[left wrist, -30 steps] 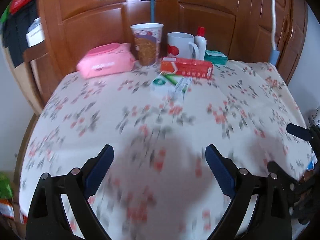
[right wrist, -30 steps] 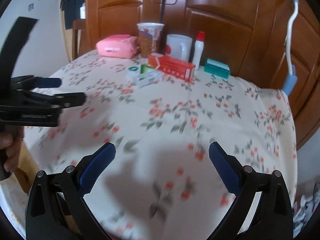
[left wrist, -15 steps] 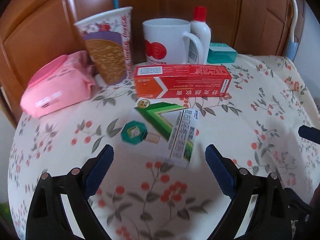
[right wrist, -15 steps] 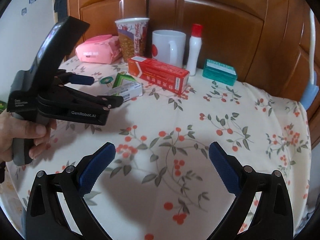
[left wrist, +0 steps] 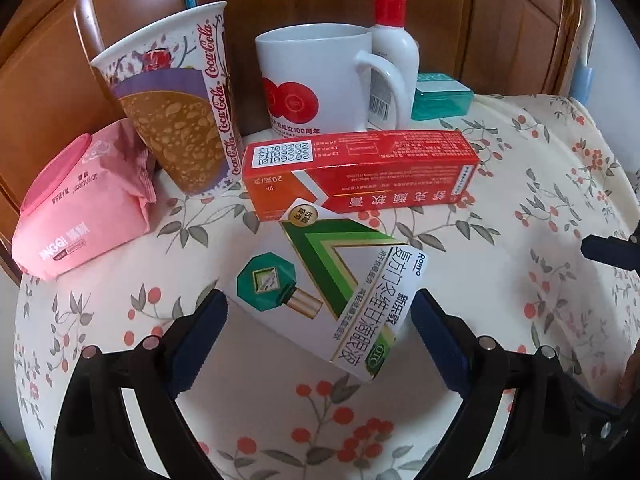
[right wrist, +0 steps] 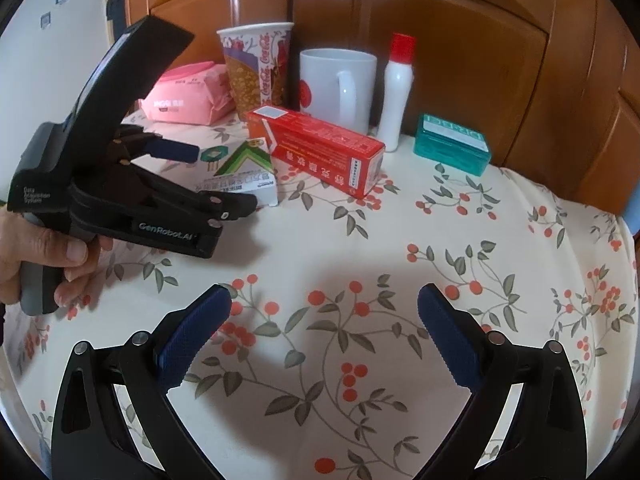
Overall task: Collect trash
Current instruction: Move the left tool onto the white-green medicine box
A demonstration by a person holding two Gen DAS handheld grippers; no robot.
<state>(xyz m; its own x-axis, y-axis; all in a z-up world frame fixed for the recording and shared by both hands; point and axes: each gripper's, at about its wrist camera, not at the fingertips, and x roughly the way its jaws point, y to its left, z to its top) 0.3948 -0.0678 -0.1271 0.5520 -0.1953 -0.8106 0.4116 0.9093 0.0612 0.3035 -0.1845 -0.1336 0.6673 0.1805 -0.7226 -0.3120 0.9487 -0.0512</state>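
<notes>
Left fingers (left wrist: 318, 312): I see them spread wide either side of the green box (left wrist: 332, 284), holding nothing; contact unclear.
Green box: flat on the surface (right wrist: 460, 264), touching the red box (left wrist: 360, 172) behind.
Right fingers (right wrist: 324, 320): wide apart, empty, over bare cloth.
Room: open floral surface right of the boxes; cup (left wrist: 176, 108), mug (left wrist: 316, 80) and bottle (left wrist: 390, 60) crowd the back edge.

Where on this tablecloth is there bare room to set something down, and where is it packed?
Free: the near cloth around the right gripper, and the stretch right of the red box, in front of the teal box. Crowded: the back row, from pink pack to white bottle, plus the eye-drop box at the left gripper.
</notes>
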